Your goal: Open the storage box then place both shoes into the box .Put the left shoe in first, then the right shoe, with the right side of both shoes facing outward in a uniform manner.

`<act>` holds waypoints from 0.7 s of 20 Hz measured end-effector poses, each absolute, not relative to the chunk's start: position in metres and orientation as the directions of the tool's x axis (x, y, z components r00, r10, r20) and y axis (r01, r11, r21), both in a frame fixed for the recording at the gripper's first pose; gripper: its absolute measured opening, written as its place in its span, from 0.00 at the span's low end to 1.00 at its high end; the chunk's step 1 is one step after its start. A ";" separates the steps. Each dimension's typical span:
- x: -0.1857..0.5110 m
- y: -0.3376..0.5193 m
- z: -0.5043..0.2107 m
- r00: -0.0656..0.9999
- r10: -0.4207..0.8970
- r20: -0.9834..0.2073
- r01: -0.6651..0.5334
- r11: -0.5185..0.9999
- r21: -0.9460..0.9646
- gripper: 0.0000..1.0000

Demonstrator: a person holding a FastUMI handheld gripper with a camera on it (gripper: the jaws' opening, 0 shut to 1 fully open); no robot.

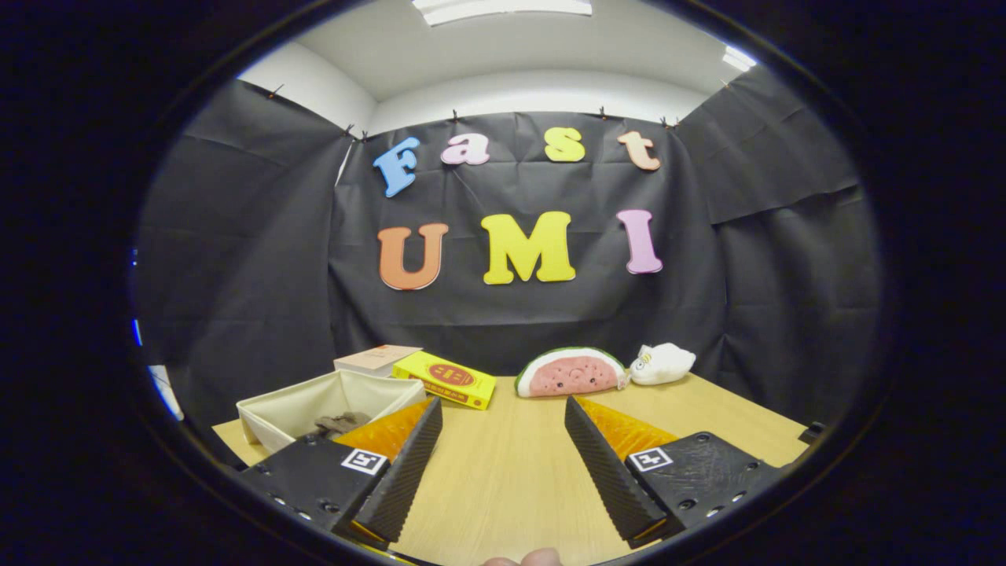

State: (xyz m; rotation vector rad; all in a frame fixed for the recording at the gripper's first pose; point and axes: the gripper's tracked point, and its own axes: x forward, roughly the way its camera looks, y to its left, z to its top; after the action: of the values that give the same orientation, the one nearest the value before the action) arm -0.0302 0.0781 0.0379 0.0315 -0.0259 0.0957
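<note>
Wooden table | gripper spread wide, empty | storage box contents half-hidden behind finger

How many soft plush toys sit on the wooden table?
2. The watermelon-slice plush toy lies at the table's far edge, beyond the open gripper; the small white plush toy sits touching its right end. Others could be hidden.

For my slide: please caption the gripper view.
Open gripper jaws over wooden table; beige fabric storage box beside them, yellow carton beyond.
</note>
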 end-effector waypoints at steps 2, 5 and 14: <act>-0.030 0.080 0.043 0.995 0.094 0.040 -0.095 0.995 0.037 0.95; -0.029 0.084 0.045 0.996 0.082 0.035 -0.083 0.996 0.031 0.95; -0.031 0.088 0.056 0.997 0.071 0.037 -0.073 0.996 0.044 0.95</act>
State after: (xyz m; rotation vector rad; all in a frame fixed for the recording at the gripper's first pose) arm -0.0313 0.0883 0.0558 0.0456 -0.0355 0.0720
